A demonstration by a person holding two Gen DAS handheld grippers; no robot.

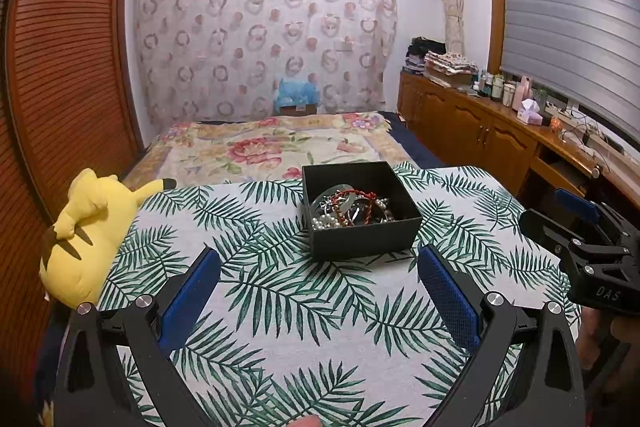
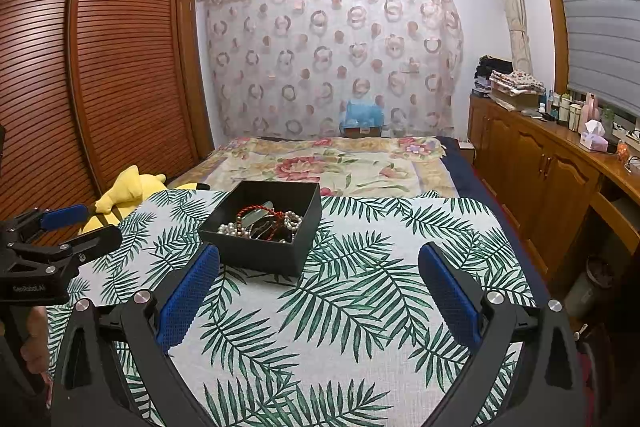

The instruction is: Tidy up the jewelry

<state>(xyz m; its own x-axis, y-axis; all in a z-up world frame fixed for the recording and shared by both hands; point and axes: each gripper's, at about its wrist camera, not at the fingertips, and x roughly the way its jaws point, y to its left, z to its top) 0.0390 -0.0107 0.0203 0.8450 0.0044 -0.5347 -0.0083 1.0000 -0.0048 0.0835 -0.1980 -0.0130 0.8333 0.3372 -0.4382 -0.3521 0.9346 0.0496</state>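
A black open box stands on a table with a palm-leaf cloth. Inside lies a tangle of jewelry: pearl strands, a red cord, pale bangles. My left gripper hovers open just short of the box, nothing between its blue pads. My right gripper is open too, with the box ahead and to its left. Each gripper shows at the edge of the other's view: the right gripper, the left gripper.
A yellow plush toy lies at the table's left edge. Beyond the table is a bed with a floral cover. A wooden cabinet with bottles runs along the right, a louvred wardrobe along the left.
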